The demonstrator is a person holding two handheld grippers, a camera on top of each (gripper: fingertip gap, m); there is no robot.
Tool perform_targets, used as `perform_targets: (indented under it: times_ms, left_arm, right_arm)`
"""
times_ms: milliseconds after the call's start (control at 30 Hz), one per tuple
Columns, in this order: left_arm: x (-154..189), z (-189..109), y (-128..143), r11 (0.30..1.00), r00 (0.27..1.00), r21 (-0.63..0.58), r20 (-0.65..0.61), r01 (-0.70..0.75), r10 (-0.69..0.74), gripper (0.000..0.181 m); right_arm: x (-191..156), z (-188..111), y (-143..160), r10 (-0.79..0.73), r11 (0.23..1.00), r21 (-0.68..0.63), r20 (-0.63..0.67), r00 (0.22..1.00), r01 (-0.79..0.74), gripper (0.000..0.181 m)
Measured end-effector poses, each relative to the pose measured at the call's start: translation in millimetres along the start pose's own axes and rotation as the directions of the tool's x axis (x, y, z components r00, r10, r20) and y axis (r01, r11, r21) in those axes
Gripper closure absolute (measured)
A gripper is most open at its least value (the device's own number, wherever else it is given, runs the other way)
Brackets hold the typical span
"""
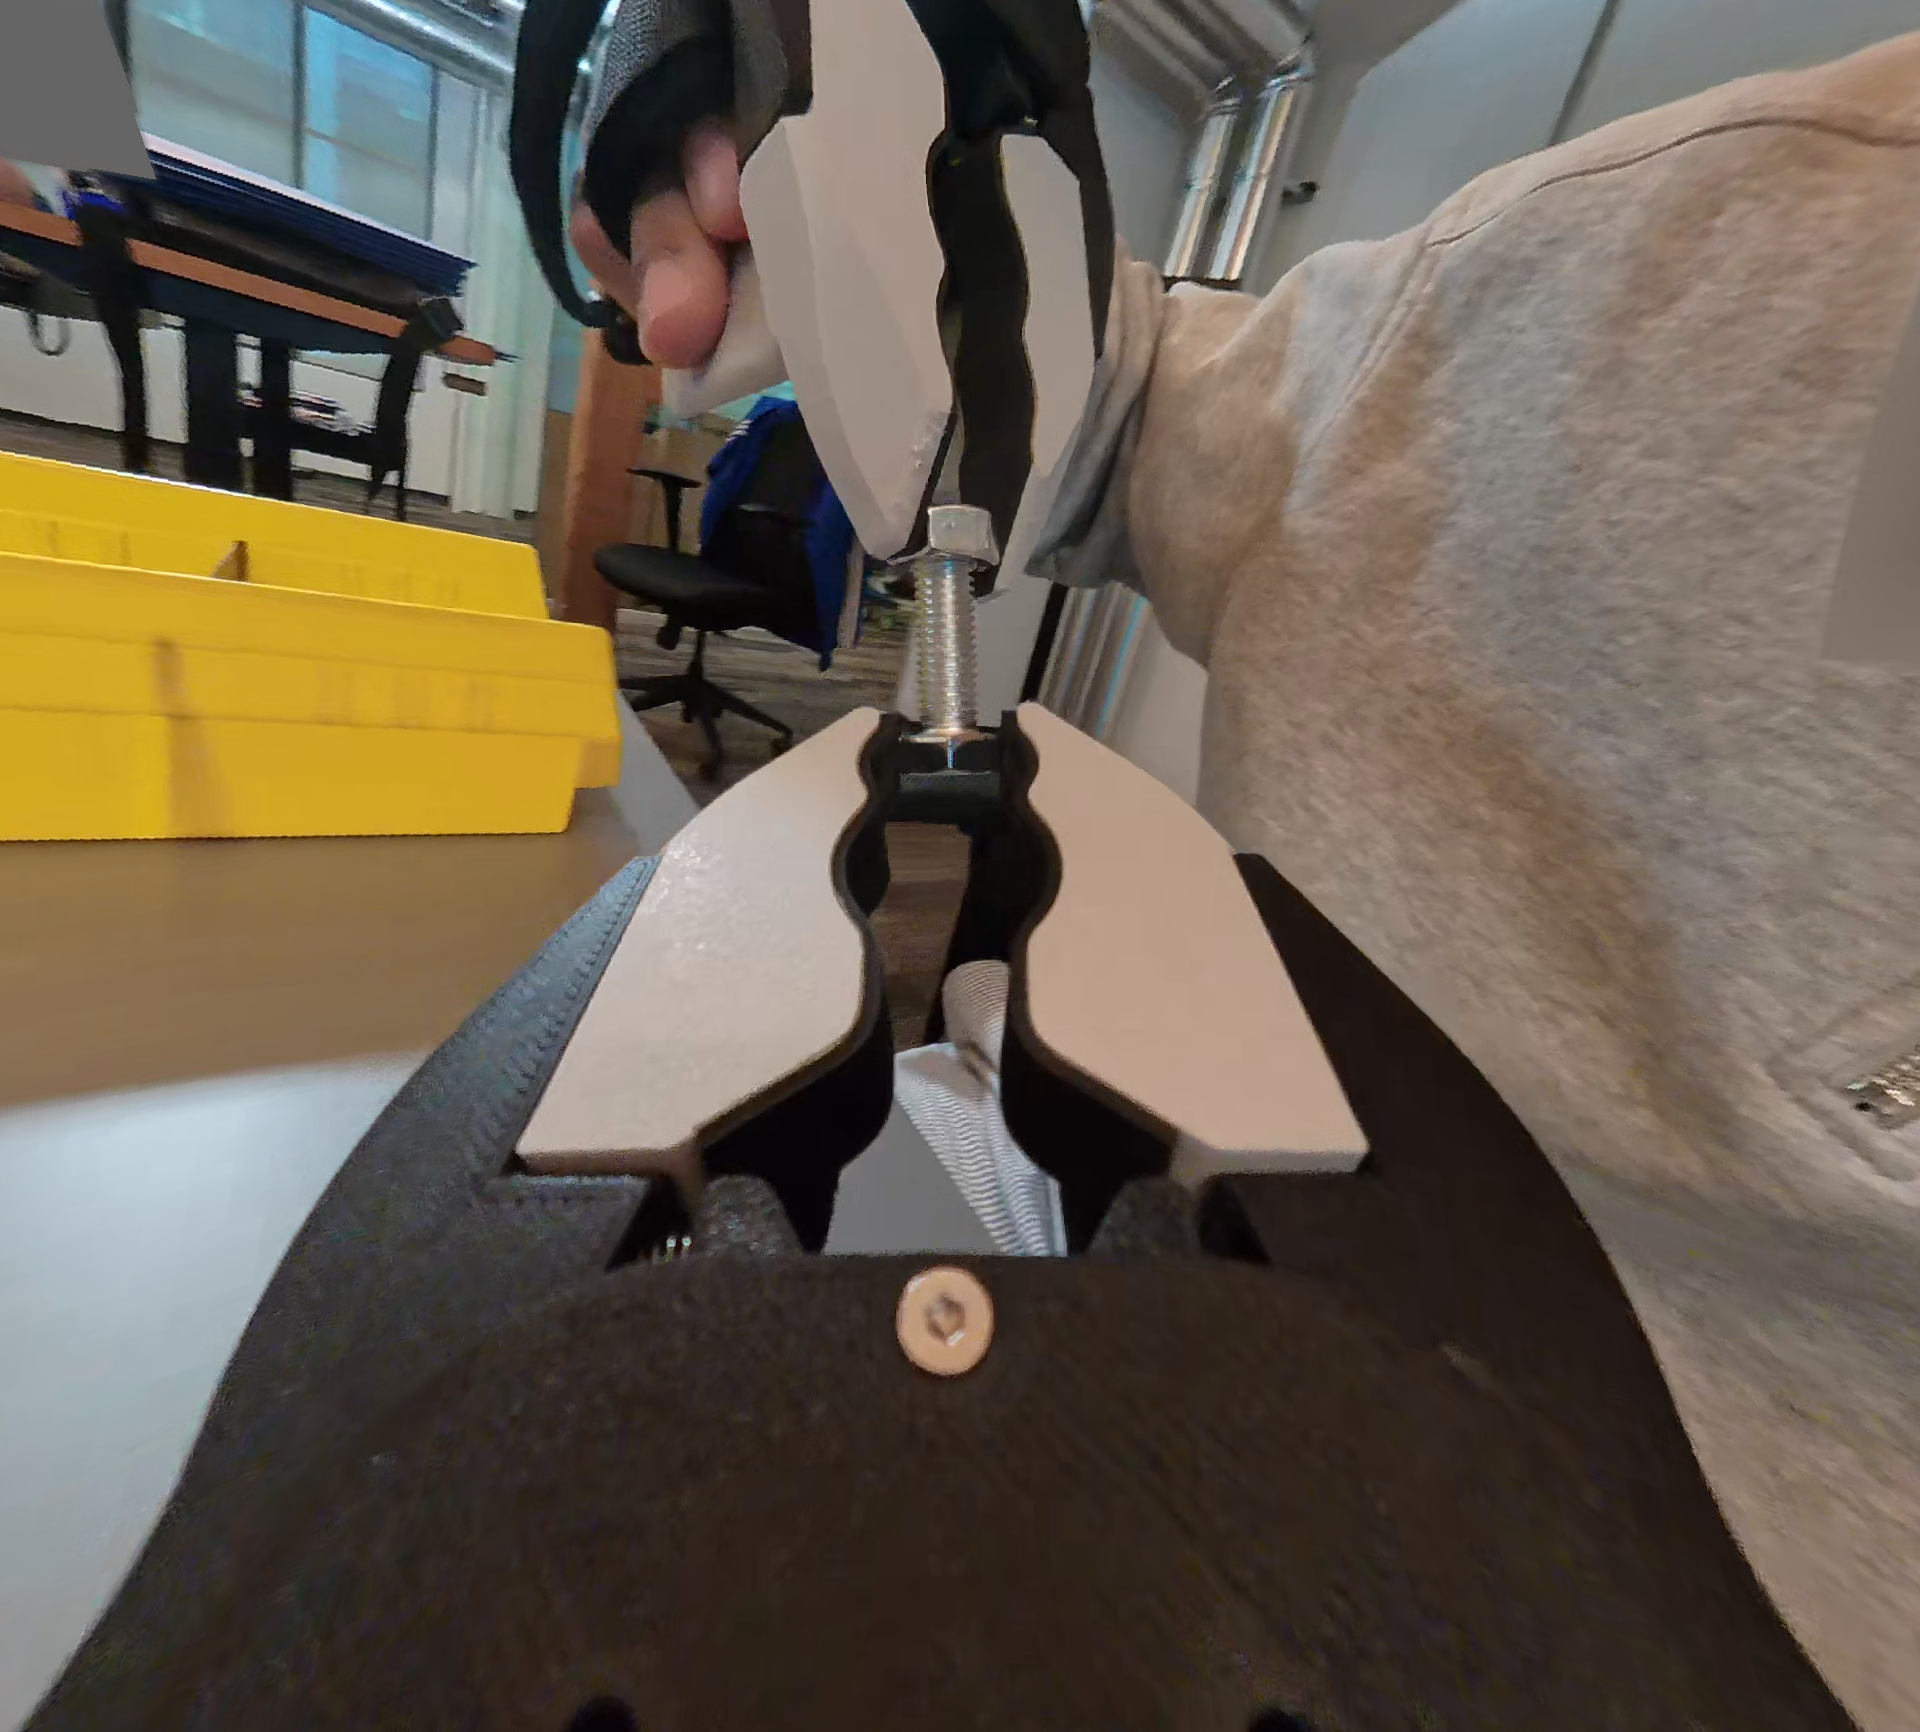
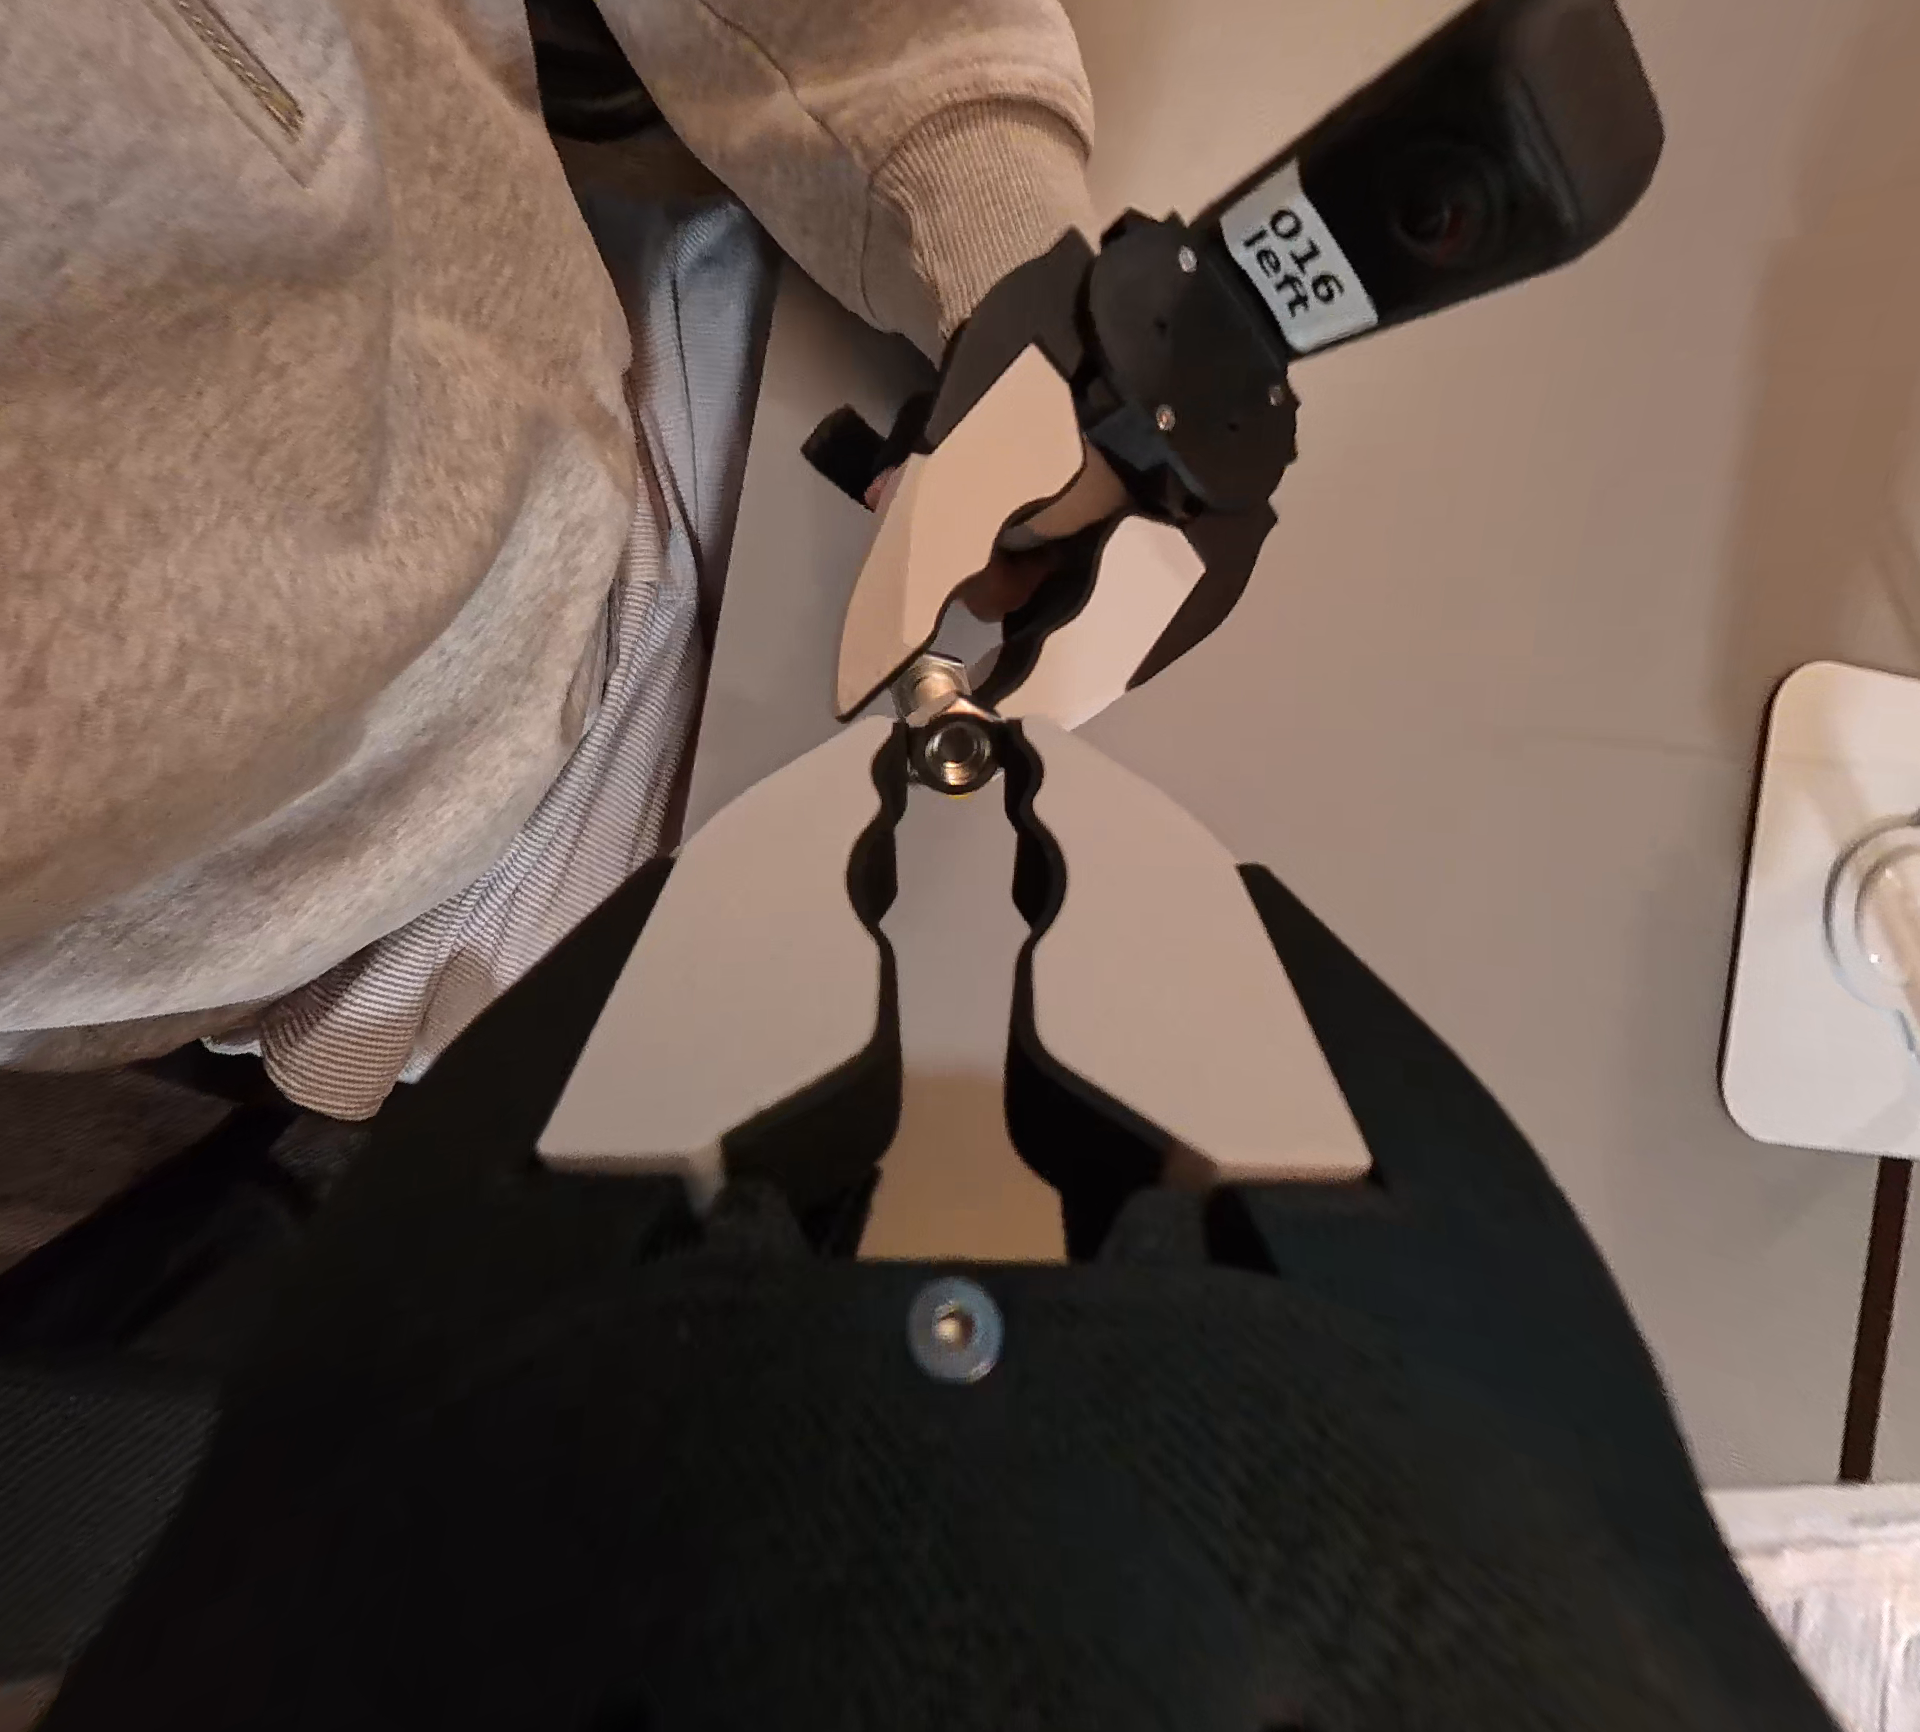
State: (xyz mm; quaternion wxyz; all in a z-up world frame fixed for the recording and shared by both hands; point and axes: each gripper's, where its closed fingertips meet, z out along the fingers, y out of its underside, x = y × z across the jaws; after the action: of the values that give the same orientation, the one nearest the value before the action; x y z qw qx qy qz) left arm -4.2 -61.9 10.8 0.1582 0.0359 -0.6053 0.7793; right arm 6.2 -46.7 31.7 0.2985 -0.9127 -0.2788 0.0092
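Note:
A silver bolt (image 1: 940, 643) stands upright between the two grippers, held in the air off the table edge. My left gripper (image 1: 948, 737) is shut on a hex nut (image 1: 948, 752) at the bolt's lower end. My right gripper (image 1: 951, 539) comes down from above and is shut on the bolt's hex head (image 1: 961, 527). In the right wrist view my right gripper (image 2: 948, 747) pinches the bolt head (image 2: 951, 752), seen end-on. The left gripper (image 2: 935, 685) meets it from the far side with the nut (image 2: 928, 680) at its tips.
Yellow plastic bins (image 1: 260, 664) stand on the grey table (image 1: 208, 955) to the left. A person's beige sleeve (image 1: 1507, 539) and torso (image 2: 260, 435) are close by. A white tray (image 2: 1787, 955) lies at the right. An office chair (image 1: 696, 591) stands beyond. The grippers are tip to tip, or close to it.

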Motion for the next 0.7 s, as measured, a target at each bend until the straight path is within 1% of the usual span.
perform_targets:
  times_ms: [33,133,267,367,400,433,467,500,533,633,700]
  left_arm:
    - [2.2,0.0,-0.8,1.0,1.0,0.005,-0.018,0.013,-0.013,0.162]
    - [3.1,-0.1,-0.3,1.0,1.0,0.01,-0.019,-0.005,0.005,0.162]
    - [8.7,-1.0,-1.6,0.999,0.997,0.022,-0.068,0.025,-0.023,0.162]
    - [8.5,-2.1,-3.3,0.998,0.996,0.034,-0.076,0.043,-0.041,0.162]
    - [4.7,-2.0,-3.3,0.999,0.998,0.038,-0.046,0.031,-0.03,0.163]
    - [-0.6,-1.9,-3.6,0.999,1.0,0.046,-0.004,0.013,-0.013,0.158]
    - [-5.0,-1.5,-3.5,0.999,1.0,0.047,0.032,0.0,-0.001,0.142]
    - [-9.3,-1.0,-2.1,0.999,0.998,0.033,0.064,-0.01,0.008,0.132]
    - [-13.2,-0.7,-0.7,0.999,0.995,0.018,0.096,-0.027,0.025,0.126]
    - [-30.5,-3.3,1.7,0.992,0.961,-0.03,0.243,-0.125,0.128,0.128]
    - [-41.9,-7.6,1.2,0.976,0.913,-0.074,0.343,-0.206,0.219,0.136]
  right_arm:
    - [-0.5,-0.2,-1.6,-0.001,1.0,0.015,0.006,1.0,0.001,0.163]
    - [-1.1,0.6,-4.3,0.011,0.999,0.046,0.03,1.0,-0.012,0.163]
    - [-2.3,1.3,-10.0,0.008,0.996,0.087,0.054,0.998,-0.013,0.163]
    - [-0.3,1.3,-10.0,0.02,0.996,0.083,0.054,0.998,-0.024,0.163]
    - [1.7,1.5,-8.0,0.032,0.997,0.069,0.047,0.998,-0.035,0.163]
    - [3.8,2.0,-5.1,0.042,0.998,0.051,0.038,0.998,-0.043,0.163]
    - [5.9,2.9,-1.8,0.051,0.998,0.032,0.026,0.998,-0.052,0.163]
    - [8.2,3.9,1.5,0.064,0.998,0.013,0.013,0.998,-0.064,0.163]
    - [10.9,5.0,5.1,0.082,0.997,-0.008,-0.001,0.997,-0.082,0.163]
    - [20.6,8.3,17.1,0.169,0.982,-0.075,-0.054,0.984,-0.172,0.163]
    - [25.2,10.8,25.8,0.238,0.961,-0.127,-0.086,0.968,-0.247,0.163]
